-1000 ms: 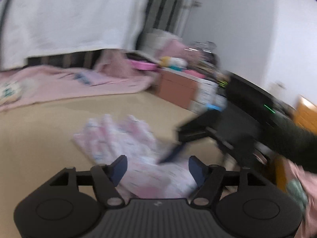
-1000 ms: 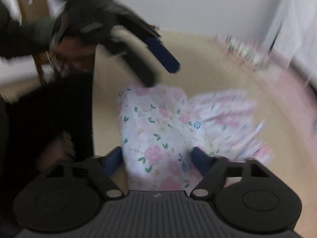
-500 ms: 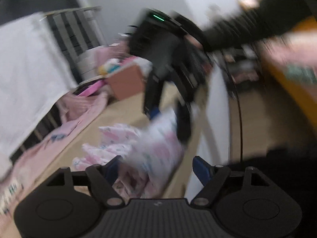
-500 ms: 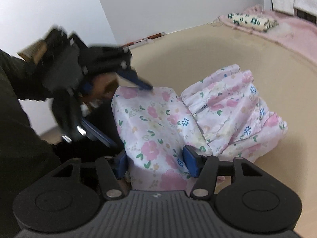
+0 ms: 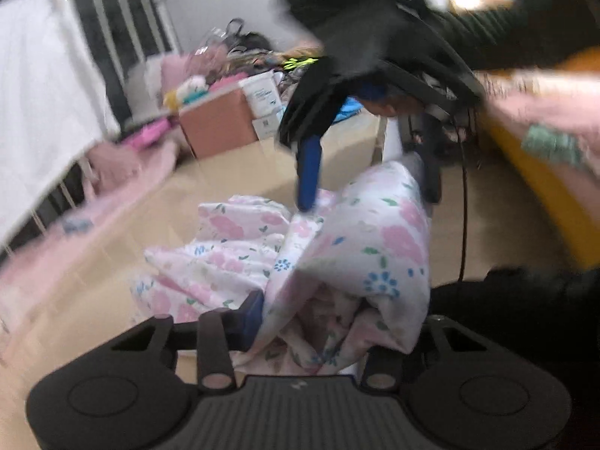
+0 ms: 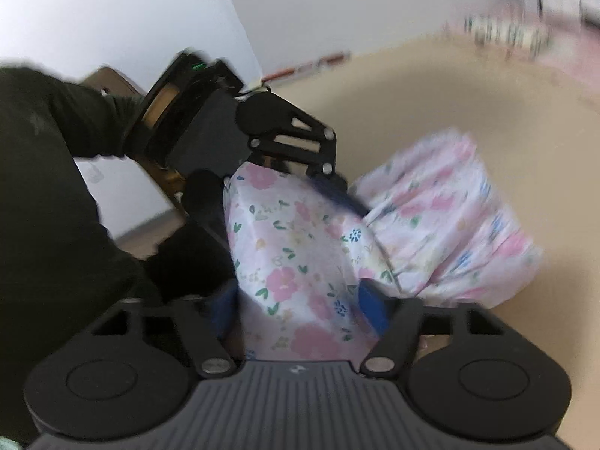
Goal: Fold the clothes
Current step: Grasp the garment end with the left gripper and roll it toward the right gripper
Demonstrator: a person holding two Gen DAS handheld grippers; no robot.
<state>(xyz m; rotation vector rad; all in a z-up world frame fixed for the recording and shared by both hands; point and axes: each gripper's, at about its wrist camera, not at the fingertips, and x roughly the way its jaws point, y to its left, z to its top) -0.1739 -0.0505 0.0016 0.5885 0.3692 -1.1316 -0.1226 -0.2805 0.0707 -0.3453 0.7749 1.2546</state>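
A white garment with pink and blue flowers (image 5: 375,240) lies partly folded on a beige surface (image 5: 93,262). My left gripper (image 5: 322,318) has the thick folded end bunched between its closing jaws, and its blue pad (image 5: 251,311) presses the cloth. The right gripper (image 5: 369,187) straddles the far end of the same fold. In the right wrist view the garment (image 6: 292,247) runs between the right gripper's (image 6: 298,307) opening jaws. The left gripper (image 6: 277,202) grips its far end, and the ruffled part spreads to the right.
A cardboard box (image 5: 217,123) and cluttered items stand at the back. A pink blanket (image 5: 112,172) and a hanging white cloth (image 5: 37,75) are on the left. A black cable (image 5: 463,206) hangs at the right. A dark sleeve (image 6: 45,150) fills the left side.
My left gripper rolled and came down onto the near end of the fold, and its jaws narrowed around the cloth. The right gripper's jaws stand slightly wider on the same fold.
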